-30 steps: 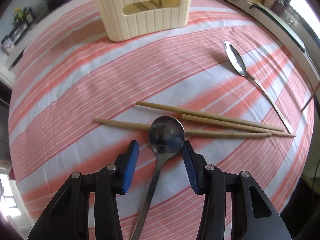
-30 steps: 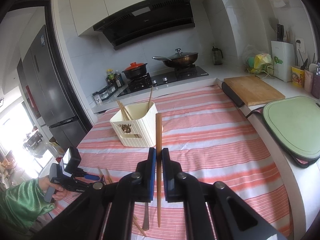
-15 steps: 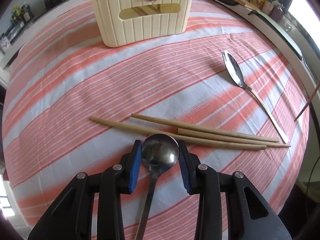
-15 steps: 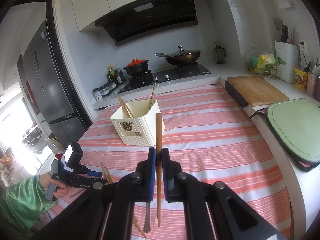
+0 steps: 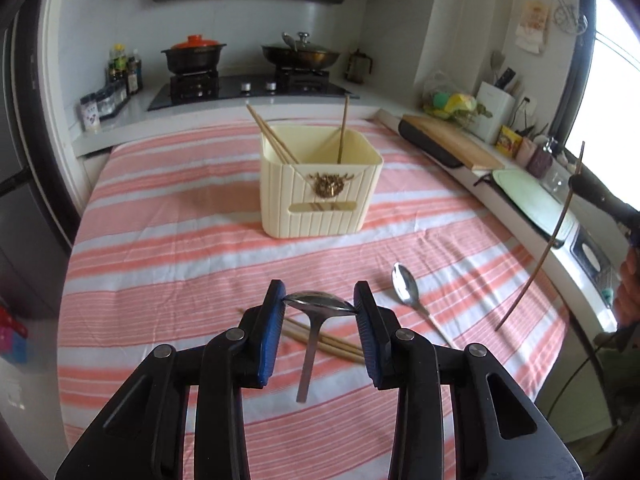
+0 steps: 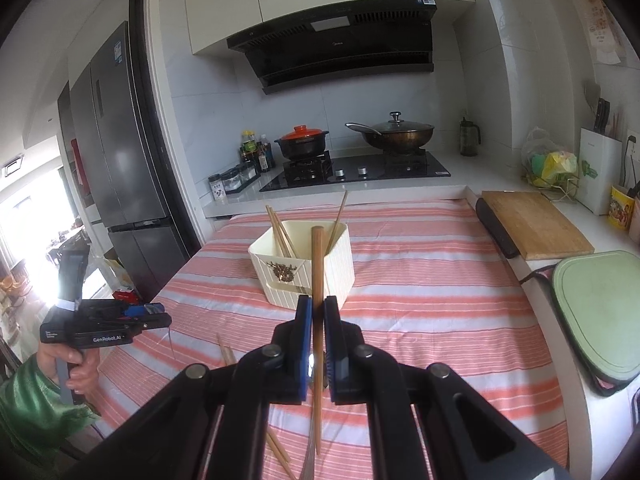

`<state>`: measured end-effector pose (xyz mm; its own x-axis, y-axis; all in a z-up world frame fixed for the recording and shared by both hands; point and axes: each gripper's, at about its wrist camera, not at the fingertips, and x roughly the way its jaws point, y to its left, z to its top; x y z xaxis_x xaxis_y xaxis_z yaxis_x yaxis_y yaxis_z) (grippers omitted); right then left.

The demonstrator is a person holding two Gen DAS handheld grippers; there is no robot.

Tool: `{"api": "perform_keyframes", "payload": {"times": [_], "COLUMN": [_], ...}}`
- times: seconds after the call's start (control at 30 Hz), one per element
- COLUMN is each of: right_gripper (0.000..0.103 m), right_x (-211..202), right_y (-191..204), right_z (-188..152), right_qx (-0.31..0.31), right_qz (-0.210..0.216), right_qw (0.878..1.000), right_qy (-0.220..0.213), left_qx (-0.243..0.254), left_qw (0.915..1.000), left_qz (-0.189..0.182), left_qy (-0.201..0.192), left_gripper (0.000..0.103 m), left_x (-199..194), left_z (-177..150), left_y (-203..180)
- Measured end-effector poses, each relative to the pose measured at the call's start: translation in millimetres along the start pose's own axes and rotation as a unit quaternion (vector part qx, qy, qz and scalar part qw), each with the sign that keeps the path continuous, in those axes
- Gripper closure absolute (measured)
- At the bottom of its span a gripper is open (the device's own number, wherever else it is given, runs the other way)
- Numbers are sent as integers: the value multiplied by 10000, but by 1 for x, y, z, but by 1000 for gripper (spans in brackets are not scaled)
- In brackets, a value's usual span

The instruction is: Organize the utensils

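Between the left tool's (image 5: 319,304) pads hangs a spoon (image 5: 316,309).

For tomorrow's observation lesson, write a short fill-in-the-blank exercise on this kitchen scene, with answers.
1. The left gripper grips a spoon by its ____.
2. The right gripper holds one ____.
3. The cream holder contains ____ chopsticks.
4. A second spoon lies on the striped ____.

Answers: bowl; chopstick; three; tablecloth

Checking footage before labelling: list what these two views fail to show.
- Left wrist view: the loose chopsticks are partly hidden behind the left tongs and held spoon.
- Right wrist view: the right tongs cover the holder's lower front.
- Both views: the holder's floor is hidden by its walls.
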<state>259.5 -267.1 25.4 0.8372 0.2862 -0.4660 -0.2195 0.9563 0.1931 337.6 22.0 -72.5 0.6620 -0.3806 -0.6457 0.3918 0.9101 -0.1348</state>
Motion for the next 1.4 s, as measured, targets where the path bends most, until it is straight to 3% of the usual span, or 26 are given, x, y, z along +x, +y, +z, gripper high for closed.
{"api": "perform_keyframes", "payload": {"times": [0.17,0.47,0.67,0.83,1.0,1.17,1.27,1.33,1.4], "right_gripper": [97,97,97,97,97,96,94,88,70], "right_x": [10,49,71,107,178,250,268,269,262], "right_y": [12,22,24,26,19,7,-3,-8,-12], "right_z": [15,51,113,159,162,136,122,117,115], "right_qx": [-66,-146,-207,-264,-281,-241,-74,25,114], "right_qz": [121,272,287,294,244,212,195,147,130], "right_qw": [9999,9995,9976,9931,9953,9994,9996,9996,9997], "right_qy": [-52,-20,-597,-1107,-897,-152,165,222,168], "left_qx": [-142,-381,-525,-833,-1238,-1346,-1313,-1290,-1252], "left_qw": [9991,9966,9918,9866,9865,9895,9910,9912,9917], "left_qz": [-26,-252,-313,-89,45,246,267,286,300], "left_qy": [-406,-692,-1125,-1400,-1070,-460,-32,67,25], "left_gripper": [68,68,68,68,68,68,65,55,48], "left_x": [-18,-25,-23,10,76,141,168,172,167], "left_z": [23,92,163,212,224,204,190,182,175], "left_y": [-3,-2,1,14,34,48,51,51,51]}}
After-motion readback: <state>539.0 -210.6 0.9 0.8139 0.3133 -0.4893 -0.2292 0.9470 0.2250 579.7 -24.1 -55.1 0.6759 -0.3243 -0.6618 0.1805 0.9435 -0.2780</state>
